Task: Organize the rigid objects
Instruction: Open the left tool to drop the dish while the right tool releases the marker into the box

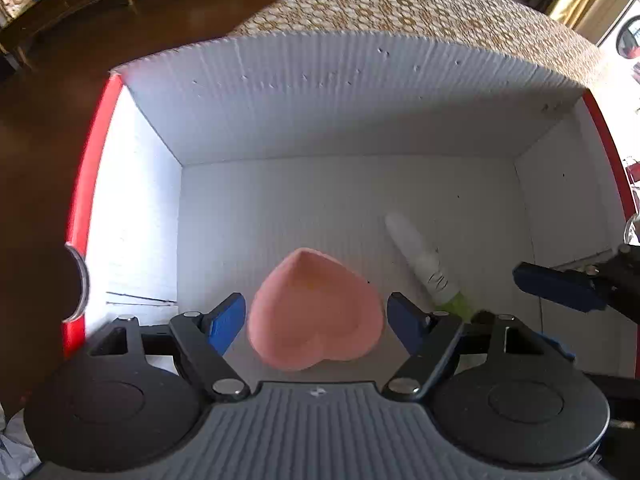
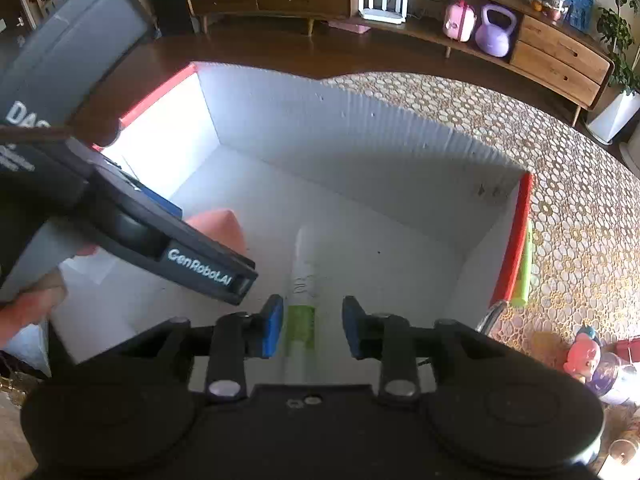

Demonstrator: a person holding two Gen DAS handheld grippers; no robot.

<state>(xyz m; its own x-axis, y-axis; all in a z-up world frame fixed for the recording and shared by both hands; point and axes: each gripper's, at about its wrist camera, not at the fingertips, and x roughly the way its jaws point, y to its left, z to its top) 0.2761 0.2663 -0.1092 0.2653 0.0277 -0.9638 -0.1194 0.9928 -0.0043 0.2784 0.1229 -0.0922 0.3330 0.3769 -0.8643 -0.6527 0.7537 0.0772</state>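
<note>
A pink heart-shaped object (image 1: 316, 310) lies in the white box (image 1: 320, 104) with red outer sides, between the spread blue pads of my left gripper (image 1: 316, 322), which is open and not touching it. A white tube with a green band (image 1: 424, 264) lies to its right on the box floor. In the right wrist view the same tube (image 2: 304, 288) sits between the open fingers of my right gripper (image 2: 308, 326), apart from both pads. The heart's tip (image 2: 224, 224) shows behind the left gripper's body (image 2: 192, 268). The right gripper's finger also shows in the left wrist view (image 1: 560, 286).
The box stands on a table with a gold patterned cloth (image 2: 560, 200). A green stick (image 2: 524, 268) lies outside the box's right wall. Small toys (image 2: 588, 356) sit at the right. A wooden sideboard (image 2: 400, 8) with a purple kettlebell (image 2: 496, 32) is behind.
</note>
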